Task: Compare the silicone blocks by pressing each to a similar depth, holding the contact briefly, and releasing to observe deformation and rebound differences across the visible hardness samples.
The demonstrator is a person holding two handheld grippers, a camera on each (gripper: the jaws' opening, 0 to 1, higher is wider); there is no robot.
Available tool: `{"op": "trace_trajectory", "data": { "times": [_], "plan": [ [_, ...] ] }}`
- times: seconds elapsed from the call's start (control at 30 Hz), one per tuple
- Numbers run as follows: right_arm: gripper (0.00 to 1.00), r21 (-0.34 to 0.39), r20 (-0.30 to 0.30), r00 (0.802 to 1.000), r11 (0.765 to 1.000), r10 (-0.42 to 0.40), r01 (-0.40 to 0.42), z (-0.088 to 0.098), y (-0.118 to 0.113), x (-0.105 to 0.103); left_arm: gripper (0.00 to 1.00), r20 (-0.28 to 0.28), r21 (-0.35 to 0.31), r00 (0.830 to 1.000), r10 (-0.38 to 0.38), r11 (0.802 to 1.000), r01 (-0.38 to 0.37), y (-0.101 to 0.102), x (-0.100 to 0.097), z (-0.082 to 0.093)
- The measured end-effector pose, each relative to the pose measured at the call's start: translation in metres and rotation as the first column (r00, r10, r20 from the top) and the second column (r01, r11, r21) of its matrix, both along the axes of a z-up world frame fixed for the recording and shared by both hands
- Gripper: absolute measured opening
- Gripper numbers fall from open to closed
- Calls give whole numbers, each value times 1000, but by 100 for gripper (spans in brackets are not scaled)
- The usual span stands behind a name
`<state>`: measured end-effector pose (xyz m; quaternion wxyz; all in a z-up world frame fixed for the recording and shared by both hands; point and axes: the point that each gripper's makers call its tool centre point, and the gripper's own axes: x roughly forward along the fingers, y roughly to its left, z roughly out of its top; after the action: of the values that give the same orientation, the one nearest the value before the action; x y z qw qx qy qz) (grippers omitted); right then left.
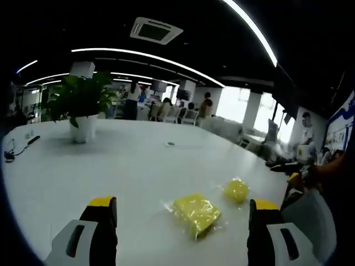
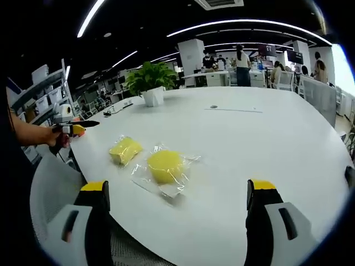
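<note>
Yellow blocks (image 2: 165, 165) sealed in clear wrappers (image 2: 178, 189)

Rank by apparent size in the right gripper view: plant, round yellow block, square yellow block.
1. Round yellow block, looks largest, but it lies nearest the camera.
2. Square yellow block, slightly smaller here; too close to call true size.
3. Plant, looks about as big as the blocks only because it stands far off.
</note>
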<state>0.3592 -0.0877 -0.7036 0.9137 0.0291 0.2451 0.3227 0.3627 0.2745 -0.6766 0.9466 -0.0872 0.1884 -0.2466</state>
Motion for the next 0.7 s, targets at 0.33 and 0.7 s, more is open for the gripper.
{"op": "trace_trajectory", "data": {
  "times": [0.33, 0.7],
  "plan": [
    [97, -6, 14, 1000, 1000, -11, 11, 2, -1, -1, 100, 21, -18, 1000, 22, 1000, -22, 8, -5, 6],
    [97, -20, 22, 1000, 1000, 0, 0, 4, 6, -2, 100, 23, -49, 998, 59, 997, -58, 23, -9, 5]
  ]
}}
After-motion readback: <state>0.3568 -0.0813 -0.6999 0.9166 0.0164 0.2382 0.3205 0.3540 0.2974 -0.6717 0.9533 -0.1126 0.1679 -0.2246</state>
